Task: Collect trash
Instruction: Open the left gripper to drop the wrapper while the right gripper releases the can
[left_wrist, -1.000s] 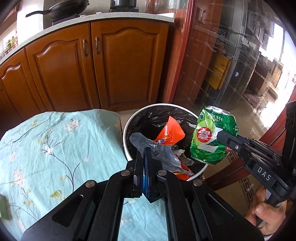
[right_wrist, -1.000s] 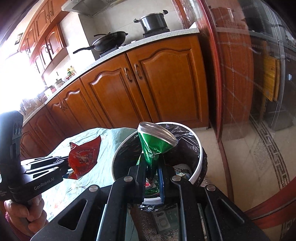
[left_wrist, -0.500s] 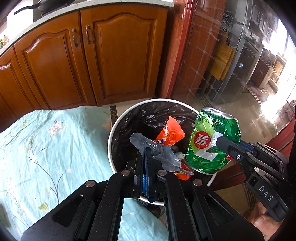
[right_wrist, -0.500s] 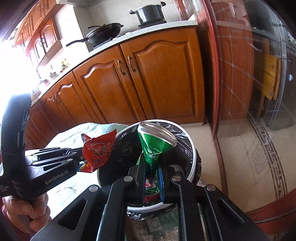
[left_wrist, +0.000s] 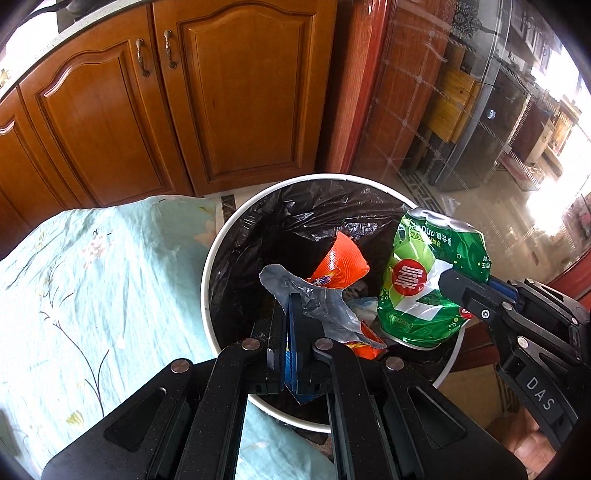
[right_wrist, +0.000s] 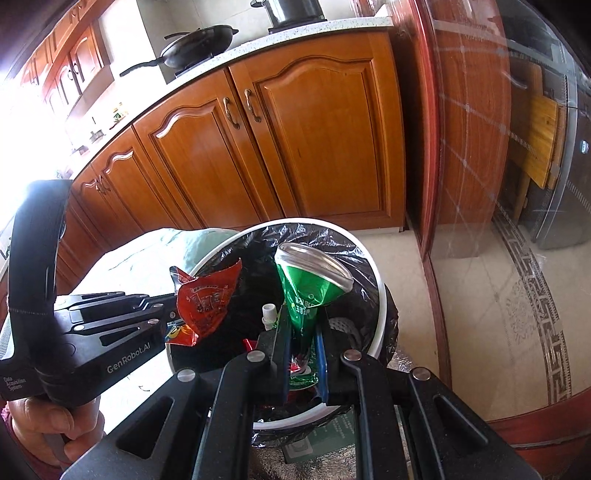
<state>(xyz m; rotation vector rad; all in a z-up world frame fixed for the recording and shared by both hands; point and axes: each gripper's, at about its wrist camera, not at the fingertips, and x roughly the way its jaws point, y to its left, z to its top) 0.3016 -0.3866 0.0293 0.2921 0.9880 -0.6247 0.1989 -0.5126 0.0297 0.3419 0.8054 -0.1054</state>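
Observation:
My left gripper (left_wrist: 290, 306) is shut on a crumpled red and silver snack wrapper (left_wrist: 340, 267) and holds it over the open trash bin (left_wrist: 221, 236), which has a white rim and a black liner. The wrapper also shows in the right wrist view (right_wrist: 205, 302). My right gripper (right_wrist: 303, 328) is shut on a crushed green drink can (right_wrist: 308, 284) and holds it over the same bin (right_wrist: 378, 284). The can shows in the left wrist view (left_wrist: 424, 280), at the bin's right side. Some trash lies in the bin below both grippers.
A table with a light blue flowered cloth (left_wrist: 81, 288) stands left of the bin. Wooden kitchen cabinets (left_wrist: 221, 96) stand behind it. A glass sliding door with a red frame (right_wrist: 480, 147) is on the right. The floor is tiled (right_wrist: 480, 295).
Both grippers have moved forward, further over the bin, each still holding its item. The wrapper now hangs over the bin's rim.

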